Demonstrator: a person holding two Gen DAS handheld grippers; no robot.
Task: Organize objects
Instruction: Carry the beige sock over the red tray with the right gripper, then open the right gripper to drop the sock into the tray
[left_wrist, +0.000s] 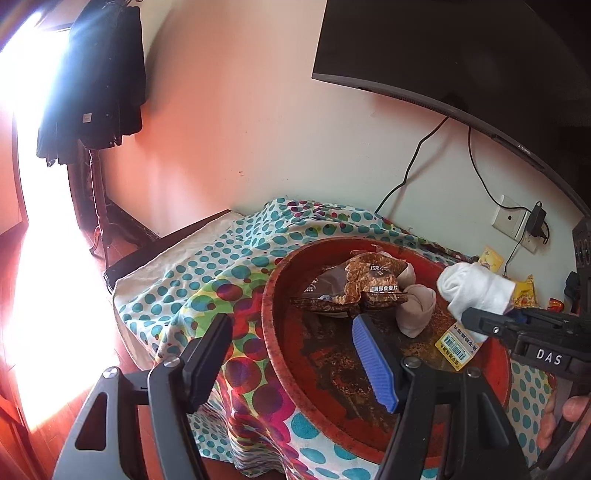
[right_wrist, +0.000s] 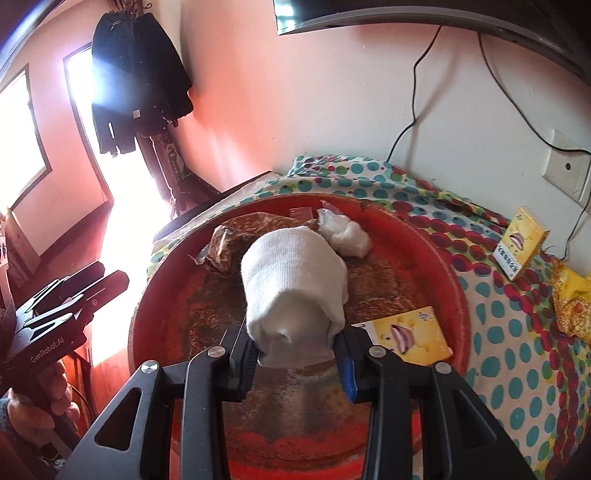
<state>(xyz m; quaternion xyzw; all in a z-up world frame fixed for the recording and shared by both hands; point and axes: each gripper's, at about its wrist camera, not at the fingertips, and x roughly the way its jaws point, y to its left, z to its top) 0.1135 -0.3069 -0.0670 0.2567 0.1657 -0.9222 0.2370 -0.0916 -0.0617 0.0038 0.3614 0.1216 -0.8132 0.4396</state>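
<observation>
Right gripper (right_wrist: 295, 363) clamping rolled white sock (right_wrist: 295, 284) (ribbed, soft), left gripper (left_wrist: 291, 354) wide

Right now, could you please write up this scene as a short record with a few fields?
surface: spotted cloth over a table
container: red basin
in basin: brown snack bag, beige rolled sock, yellow card
outside basin: yellow box, yellow wrapper
right gripper: shut on white rolled sock, above the basin
left gripper: open, empty
</observation>
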